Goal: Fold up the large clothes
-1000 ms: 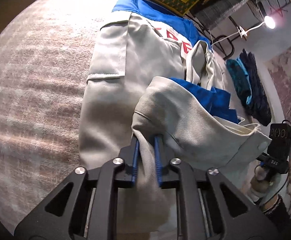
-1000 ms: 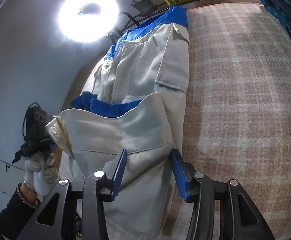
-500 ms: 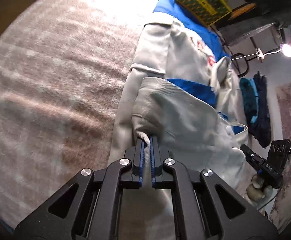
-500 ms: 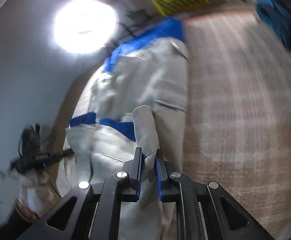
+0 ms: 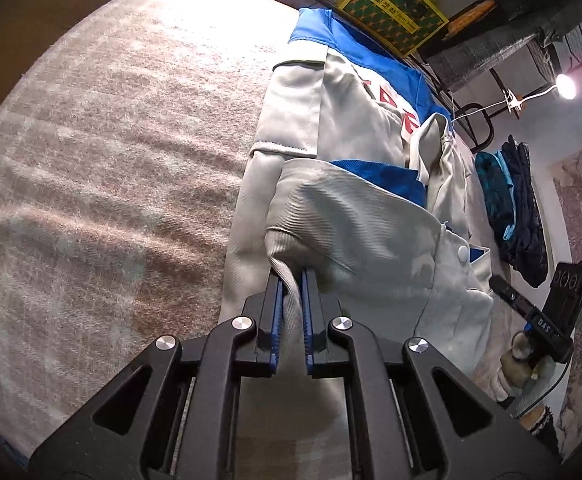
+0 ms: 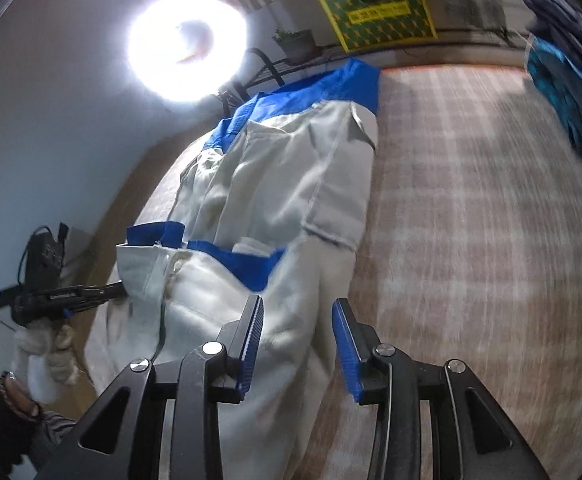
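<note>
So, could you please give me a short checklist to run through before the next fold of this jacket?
1. Left gripper clamped on a fold of the grey jacket: ok.
2. Right gripper gripping: not ok; its jaws have just been opening and stand apart, cloth between them but not pinched.
3. Jacket lying on the blanket, not hanging off: ok where visible; the near hem is hidden behind the grippers.
4. Folded-over part flat: not ok; it bunches near the snap button.
5. Blanket beside the jacket free for the fold: ok.
</note>
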The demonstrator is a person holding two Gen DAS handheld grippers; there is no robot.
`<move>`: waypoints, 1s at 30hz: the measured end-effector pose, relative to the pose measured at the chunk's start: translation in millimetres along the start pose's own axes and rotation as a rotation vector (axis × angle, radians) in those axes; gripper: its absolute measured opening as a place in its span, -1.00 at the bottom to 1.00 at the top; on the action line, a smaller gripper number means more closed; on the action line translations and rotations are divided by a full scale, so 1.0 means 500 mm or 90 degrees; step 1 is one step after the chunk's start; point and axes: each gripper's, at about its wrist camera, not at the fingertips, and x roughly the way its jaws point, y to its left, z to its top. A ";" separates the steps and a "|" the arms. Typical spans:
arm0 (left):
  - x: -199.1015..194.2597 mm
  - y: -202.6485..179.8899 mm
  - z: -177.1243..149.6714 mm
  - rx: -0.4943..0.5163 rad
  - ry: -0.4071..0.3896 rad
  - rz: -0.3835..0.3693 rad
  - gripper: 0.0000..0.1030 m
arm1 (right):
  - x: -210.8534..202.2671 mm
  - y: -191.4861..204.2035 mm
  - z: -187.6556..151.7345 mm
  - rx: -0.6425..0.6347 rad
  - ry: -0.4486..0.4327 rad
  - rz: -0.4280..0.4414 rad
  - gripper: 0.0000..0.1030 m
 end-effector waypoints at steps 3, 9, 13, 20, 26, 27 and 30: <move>0.003 -0.003 -0.001 0.004 -0.001 0.002 -0.90 | 0.014 0.022 0.010 -0.045 -0.004 -0.018 -0.31; -0.013 0.009 -0.002 -0.013 -0.014 -0.016 -0.90 | -0.015 0.023 0.022 -0.014 -0.065 0.007 -0.89; 0.018 0.022 0.002 -0.021 0.003 -0.003 -0.90 | 0.019 -0.022 0.028 0.054 -0.037 -0.003 -0.85; -0.014 0.013 0.001 -0.004 -0.030 0.021 -0.83 | 0.010 -0.018 0.035 0.031 -0.058 -0.087 -0.45; -0.085 -0.062 -0.008 0.090 -0.096 0.004 -0.83 | -0.032 0.076 0.024 -0.109 -0.059 -0.031 -0.47; -0.082 -0.080 -0.010 0.117 -0.094 0.001 -0.83 | -0.028 0.090 0.019 -0.127 -0.051 -0.017 -0.48; -0.027 -0.118 -0.009 0.161 -0.065 0.025 -0.83 | 0.000 0.128 -0.001 -0.180 -0.011 0.004 -0.49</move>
